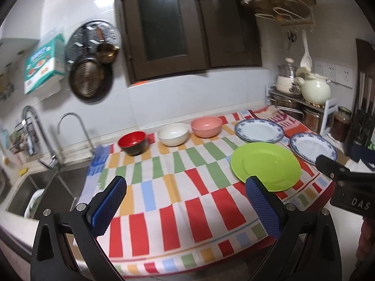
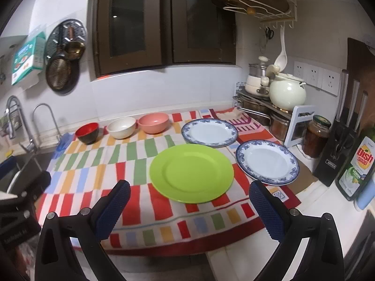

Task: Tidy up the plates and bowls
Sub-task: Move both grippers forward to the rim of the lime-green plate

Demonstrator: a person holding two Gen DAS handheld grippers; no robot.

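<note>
On a striped cloth [image 1: 178, 187] stand three bowls in a row at the back: a red and black bowl [image 1: 132, 142], a white bowl [image 1: 173, 134] and a pink bowl [image 1: 206, 126]. To their right lie a green plate [image 1: 266, 165] and two blue-rimmed white plates, one at the back [image 1: 259, 130] and one at the right [image 1: 313, 147]. In the right wrist view the green plate [image 2: 191, 169] lies just ahead of my right gripper [image 2: 189, 188]. My left gripper [image 1: 186, 183] is open and empty over the cloth's front. My right gripper is open and empty too.
A sink [image 1: 39, 187] with two taps lies to the left. A rack with pots and a cream pot [image 2: 287, 91] stands at the back right. A jar [image 2: 315, 135], a knife block [image 2: 337, 145] and a dish soap bottle [image 2: 357, 166] line the right side.
</note>
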